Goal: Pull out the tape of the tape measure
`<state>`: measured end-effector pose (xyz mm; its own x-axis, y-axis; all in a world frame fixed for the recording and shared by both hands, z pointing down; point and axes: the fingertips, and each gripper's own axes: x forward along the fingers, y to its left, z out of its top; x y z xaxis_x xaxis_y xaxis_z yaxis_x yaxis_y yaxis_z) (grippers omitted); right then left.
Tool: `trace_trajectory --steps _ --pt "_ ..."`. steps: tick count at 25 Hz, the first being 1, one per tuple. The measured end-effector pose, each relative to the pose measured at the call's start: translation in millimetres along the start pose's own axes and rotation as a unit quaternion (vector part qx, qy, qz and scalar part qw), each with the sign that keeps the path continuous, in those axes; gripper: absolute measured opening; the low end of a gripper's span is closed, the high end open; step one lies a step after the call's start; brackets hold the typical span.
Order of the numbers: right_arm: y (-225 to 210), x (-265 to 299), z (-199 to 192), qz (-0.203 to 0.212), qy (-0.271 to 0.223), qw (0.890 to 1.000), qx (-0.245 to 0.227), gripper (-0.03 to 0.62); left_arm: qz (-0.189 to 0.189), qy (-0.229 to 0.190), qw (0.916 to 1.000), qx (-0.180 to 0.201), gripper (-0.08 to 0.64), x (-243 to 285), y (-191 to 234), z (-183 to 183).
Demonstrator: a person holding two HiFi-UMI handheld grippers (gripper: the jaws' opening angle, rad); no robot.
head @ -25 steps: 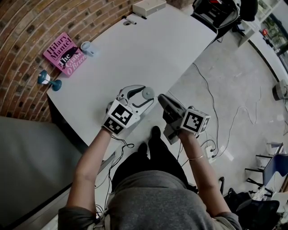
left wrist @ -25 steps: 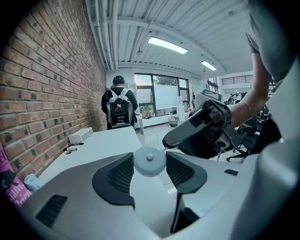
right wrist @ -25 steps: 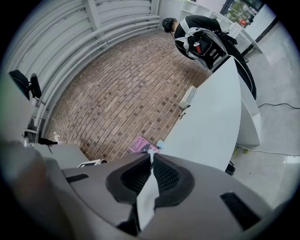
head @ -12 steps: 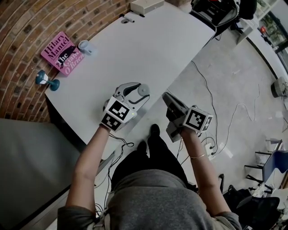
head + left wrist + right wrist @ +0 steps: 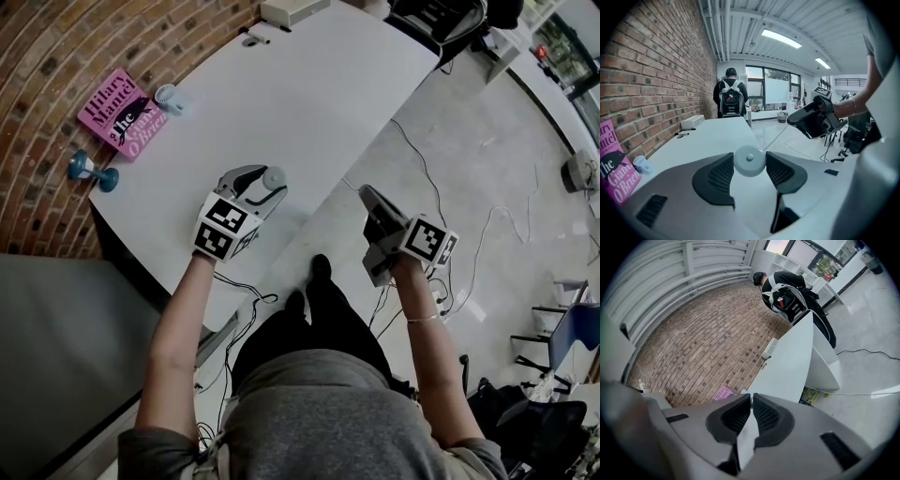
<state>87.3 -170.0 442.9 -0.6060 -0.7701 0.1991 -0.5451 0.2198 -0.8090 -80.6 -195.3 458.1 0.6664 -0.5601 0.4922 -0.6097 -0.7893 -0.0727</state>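
Observation:
A small round pale tape measure [image 5: 749,161] is clamped between the pads of my left gripper [image 5: 265,184], just above the near edge of the white table [image 5: 309,84]. From its case a thin tape [image 5: 777,137] runs up and right to my right gripper [image 5: 813,122]. The right gripper [image 5: 368,195] hangs beyond the table edge, over the floor, with its jaws pinched on the white tape end [image 5: 746,437]. In the right gripper view the tape case itself is hidden.
A pink book [image 5: 120,111], a small pale cup [image 5: 170,97] and a blue object [image 5: 89,170] lie at the table's left by the brick wall. A white box [image 5: 293,9] and a pen [image 5: 253,39] sit at the far end. Cables [image 5: 422,178] trail on the floor. A person with a backpack [image 5: 731,97] stands beyond.
The two grippers have drawn apart: the left went left and away with the tape measure, the right went right. The gap between them is wider.

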Motion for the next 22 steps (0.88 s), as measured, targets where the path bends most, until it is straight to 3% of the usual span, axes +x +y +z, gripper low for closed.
trace_trajectory --steps 13,22 --pt "-45.8 -33.9 29.5 -0.047 -0.030 0.998 0.013 0.023 0.054 0.031 0.9974 -0.037 0.227 -2.3 36.7 -23.1" --pt "-60.4 -37.2 37.1 -0.048 -0.029 0.998 0.028 0.023 0.061 0.049 0.9962 -0.039 0.227 4.0 43.1 -30.6"
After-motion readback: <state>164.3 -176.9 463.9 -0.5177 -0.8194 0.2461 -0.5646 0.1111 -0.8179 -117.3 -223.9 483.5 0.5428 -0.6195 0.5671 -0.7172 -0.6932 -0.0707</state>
